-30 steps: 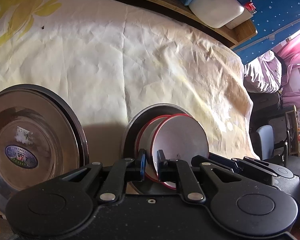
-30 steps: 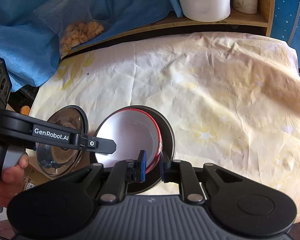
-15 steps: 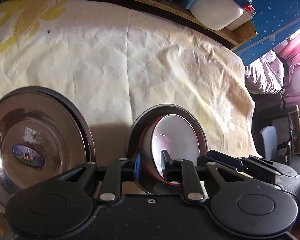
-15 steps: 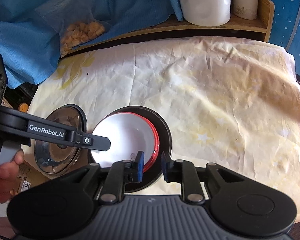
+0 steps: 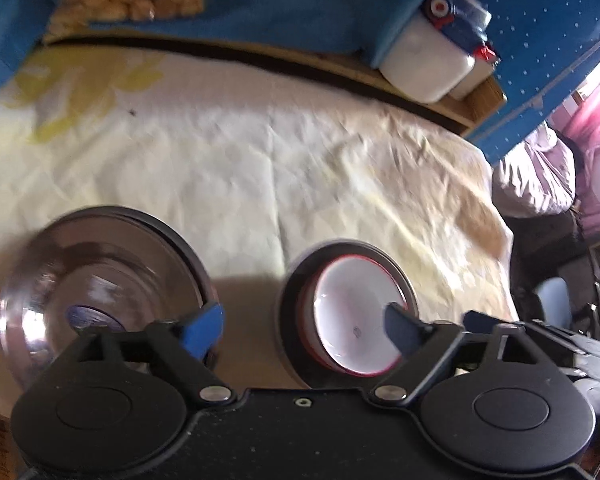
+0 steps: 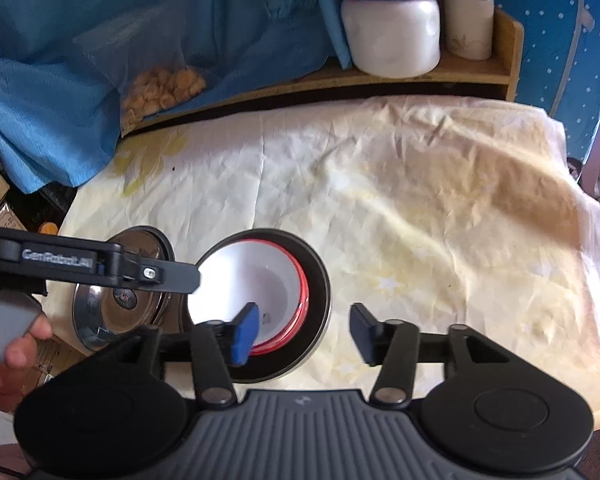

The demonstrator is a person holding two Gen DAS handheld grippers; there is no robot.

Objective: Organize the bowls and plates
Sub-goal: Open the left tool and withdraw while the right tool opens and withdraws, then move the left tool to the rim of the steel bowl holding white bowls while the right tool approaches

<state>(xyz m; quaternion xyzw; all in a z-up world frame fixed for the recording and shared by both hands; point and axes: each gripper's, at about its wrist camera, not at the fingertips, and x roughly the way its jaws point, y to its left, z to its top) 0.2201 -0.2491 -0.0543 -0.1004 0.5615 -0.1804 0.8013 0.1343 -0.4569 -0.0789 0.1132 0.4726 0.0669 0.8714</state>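
Observation:
A white bowl with a red rim (image 6: 256,280) sits inside a dark metal plate (image 6: 318,280) near the table's front edge; both also show in the left wrist view, the bowl (image 5: 352,320) and the plate (image 5: 292,312). A shiny steel plate (image 5: 96,292) lies to their left, also in the right wrist view (image 6: 128,300). My left gripper (image 5: 300,328) is open and empty, just in front of the bowl. My right gripper (image 6: 304,332) is open and empty, over the plate's near right rim.
A cream cloth (image 6: 420,200) covers the table. A wooden shelf (image 6: 480,68) at the back holds a white jar (image 6: 392,36), a pale canister (image 6: 470,24) and a bag of snacks (image 6: 160,88). Blue fabric hangs behind. The table edge falls off to the right.
Both grippers have opened and let go of the red-rimmed bowl, which now rests flat in the dark plate. Both have drawn back and up a little.

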